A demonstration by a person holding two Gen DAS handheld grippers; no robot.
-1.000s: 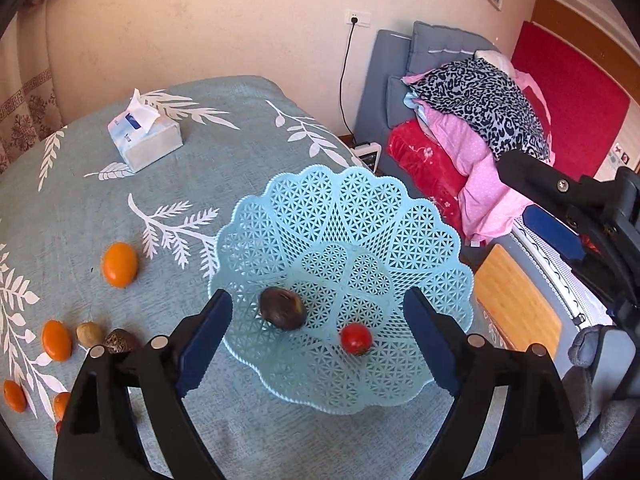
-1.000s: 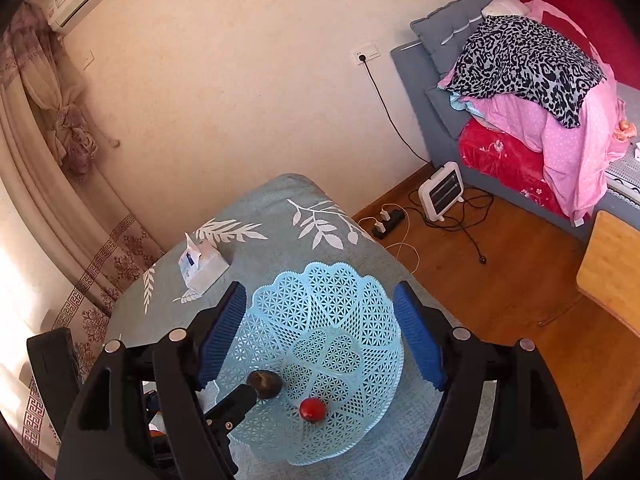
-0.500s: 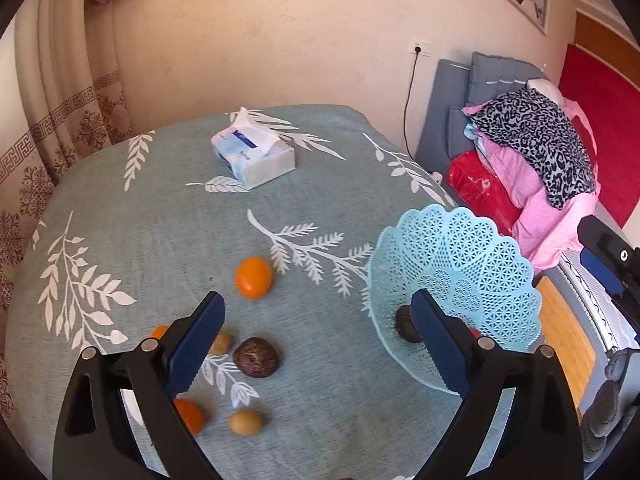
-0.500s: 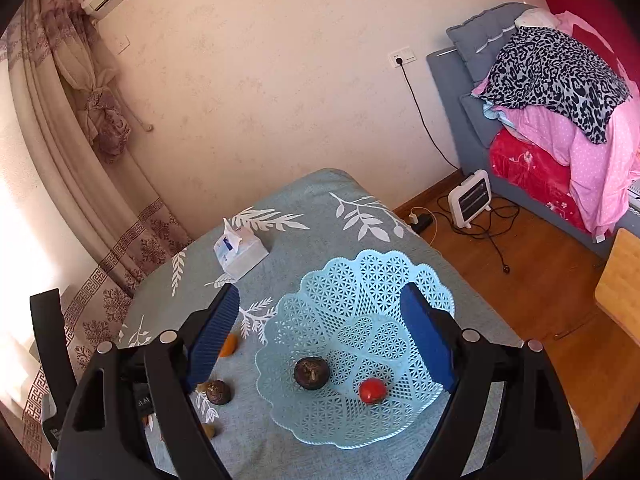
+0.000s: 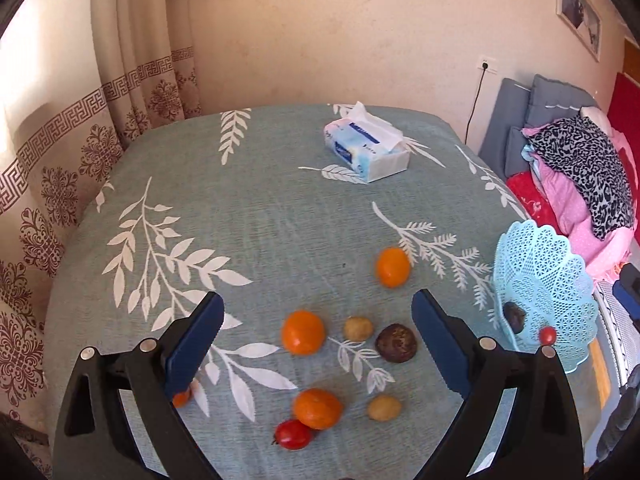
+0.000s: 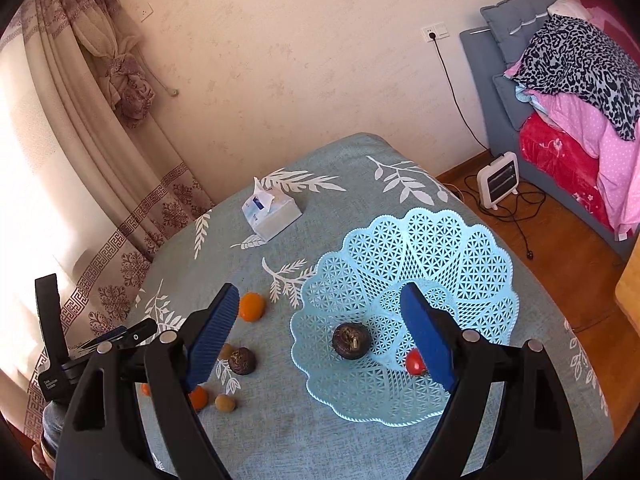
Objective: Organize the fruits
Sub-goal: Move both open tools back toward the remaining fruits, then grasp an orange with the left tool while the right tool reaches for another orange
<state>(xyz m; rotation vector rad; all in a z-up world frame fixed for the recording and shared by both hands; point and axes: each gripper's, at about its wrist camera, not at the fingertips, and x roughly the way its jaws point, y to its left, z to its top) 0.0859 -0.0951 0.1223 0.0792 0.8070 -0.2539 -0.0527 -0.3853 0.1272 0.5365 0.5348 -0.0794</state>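
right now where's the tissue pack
The tissue pack sits on the far part of the table, toward the wall, well beyond the loose fruit; in the right wrist view it lies up-left of the blue basket.

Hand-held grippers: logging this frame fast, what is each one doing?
Left hand-held gripper: open, holding nothing, above the loose fruit.
Right hand-held gripper: open, holding nothing, over the basket.

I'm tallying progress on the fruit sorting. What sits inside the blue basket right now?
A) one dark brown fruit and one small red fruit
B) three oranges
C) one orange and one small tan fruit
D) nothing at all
A: the right wrist view shows a dark brown fruit and a small red fruit lying in the blue basket; the oranges are out on the table.
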